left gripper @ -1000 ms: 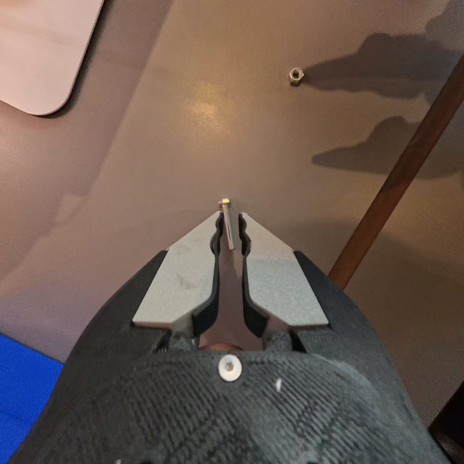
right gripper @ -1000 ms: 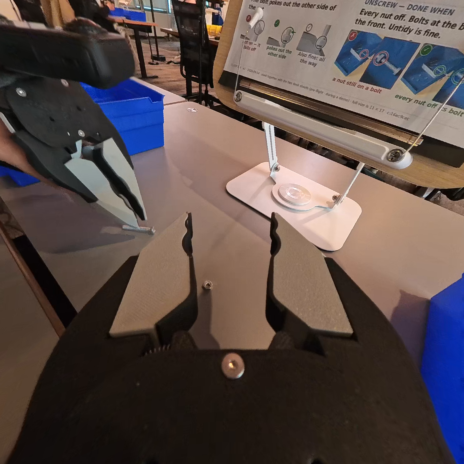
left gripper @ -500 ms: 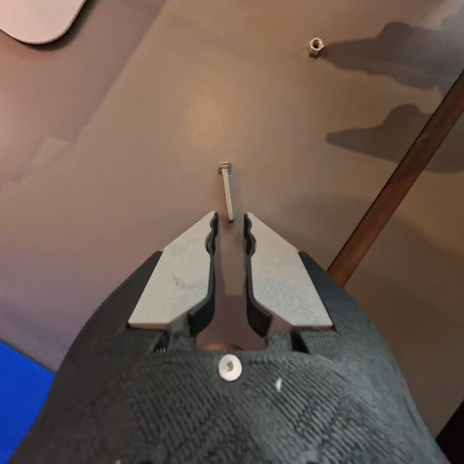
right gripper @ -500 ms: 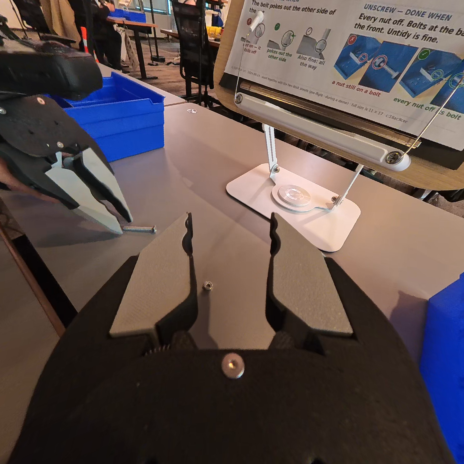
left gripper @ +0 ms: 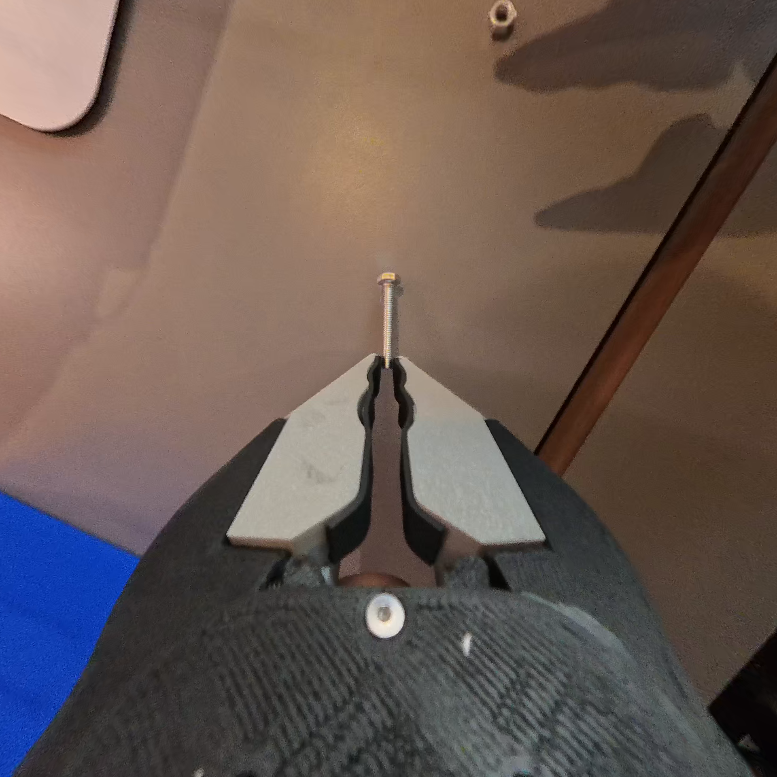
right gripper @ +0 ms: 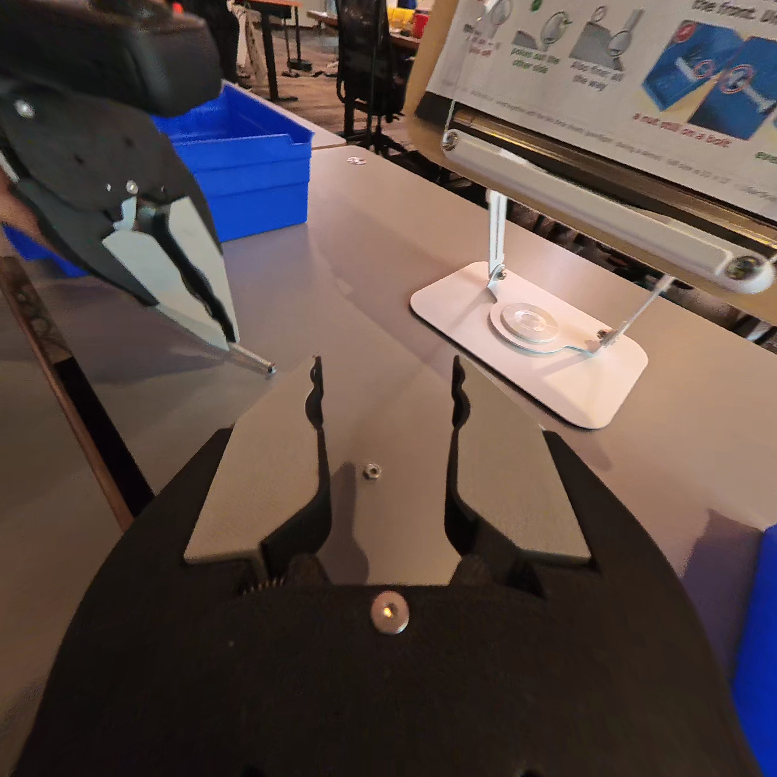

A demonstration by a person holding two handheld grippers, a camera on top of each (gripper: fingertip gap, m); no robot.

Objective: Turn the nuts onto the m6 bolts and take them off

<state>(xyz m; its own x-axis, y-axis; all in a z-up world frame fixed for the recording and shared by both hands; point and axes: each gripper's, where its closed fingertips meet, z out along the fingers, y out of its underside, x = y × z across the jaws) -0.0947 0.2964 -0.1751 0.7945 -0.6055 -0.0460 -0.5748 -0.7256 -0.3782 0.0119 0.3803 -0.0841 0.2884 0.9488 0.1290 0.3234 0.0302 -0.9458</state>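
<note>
Pinching the threaded tip of the bolt (left gripper: pixel 387 321), the left gripper (left gripper: pixel 387 362) points its head out over the table (left gripper: pixel 260 235). Only the right view shows the head end tilted down, near the table. There the right gripper (right gripper: pixel 386 370) gapes, empty, the nut (right gripper: pixel 371 471) lying flat between its fingers (right gripper: pixel 269 483).

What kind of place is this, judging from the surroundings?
Probably a shared office or lab workroom used for demonstrations. A grey desk holds a blue parts bin and an instruction sheet on a stand; behind are an office chair and more desks.
</note>
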